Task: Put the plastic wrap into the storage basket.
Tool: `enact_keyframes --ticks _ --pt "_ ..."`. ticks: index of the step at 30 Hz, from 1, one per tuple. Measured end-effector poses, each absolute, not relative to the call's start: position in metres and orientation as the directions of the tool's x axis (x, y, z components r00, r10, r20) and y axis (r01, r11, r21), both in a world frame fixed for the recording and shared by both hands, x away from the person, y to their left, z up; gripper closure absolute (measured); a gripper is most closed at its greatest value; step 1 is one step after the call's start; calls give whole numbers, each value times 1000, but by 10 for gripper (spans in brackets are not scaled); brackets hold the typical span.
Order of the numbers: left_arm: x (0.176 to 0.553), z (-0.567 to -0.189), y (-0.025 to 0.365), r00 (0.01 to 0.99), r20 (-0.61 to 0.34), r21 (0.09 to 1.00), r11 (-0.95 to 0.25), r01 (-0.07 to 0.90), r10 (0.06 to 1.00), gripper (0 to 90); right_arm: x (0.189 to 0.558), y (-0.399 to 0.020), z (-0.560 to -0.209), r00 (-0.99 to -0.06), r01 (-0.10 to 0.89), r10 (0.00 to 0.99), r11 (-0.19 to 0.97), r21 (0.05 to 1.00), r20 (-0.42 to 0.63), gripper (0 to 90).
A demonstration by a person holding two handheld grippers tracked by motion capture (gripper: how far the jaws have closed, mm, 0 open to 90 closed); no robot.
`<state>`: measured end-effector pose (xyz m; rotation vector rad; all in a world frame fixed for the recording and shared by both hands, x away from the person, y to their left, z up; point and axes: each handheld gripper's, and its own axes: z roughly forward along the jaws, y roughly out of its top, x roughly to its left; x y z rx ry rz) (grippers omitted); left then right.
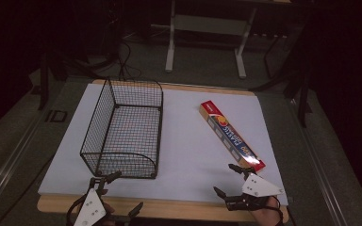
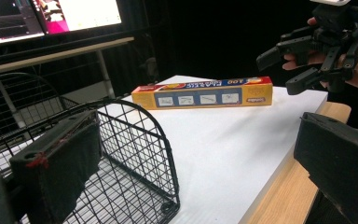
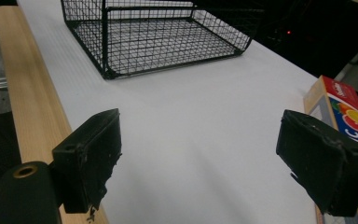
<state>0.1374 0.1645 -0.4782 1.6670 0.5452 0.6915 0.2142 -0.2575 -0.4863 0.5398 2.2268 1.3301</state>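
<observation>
My right gripper (image 1: 230,179) hovers at the near right corner of the counter (image 1: 188,141), jaws wide apart and holding nothing. In the right gripper view its far jaw sits just beside the near end of the box (image 3: 342,112); I cannot tell whether it touches. I judge this to be the approach to a grasp: the spread is wide enough to take the box across its narrow width.

The box (image 1: 232,136) is long and flat, orange and blue. It lies on the white counter surface at the right, slanted, with one end far and toward the centre and the other near and toward the right edge. That slant puts its near end closest to my right hand, which explains the choice of hand.

My left gripper (image 1: 117,190) waits at the near edge, jaws likewise apart and empty, one of them close against the rounded near end of the wire basket (image 1: 122,132). From its own view the basket (image 2: 135,154) stands upright, open at the top and empty, well apart from the box (image 2: 205,93). I judge it the likely destination, left clear for loading.

Risk noted: gripping the box at its end alone may let the far end droop or swing.
</observation>
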Motion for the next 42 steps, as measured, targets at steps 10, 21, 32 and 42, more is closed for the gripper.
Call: enact_keyframes --ticks 10,21,32,42 --pt "137 -478 164 717 150 980 -200 -15 681 15 218 -261 -482 -802 77 559 444 893 -209 111" --pt "138 -478 165 710 145 980 -196 -10 689 15 218 -258 -465 -815 94 553 416 904 -170 95" --pt "139 -478 165 712 142 981 -195 -8 687 15 237 -271 -449 -778 124 604 419 900 -174 95" --pt "140 -478 164 715 140 981 -194 -7 685 15 266 -290 -450 -742 193 649 447 873 -168 99"
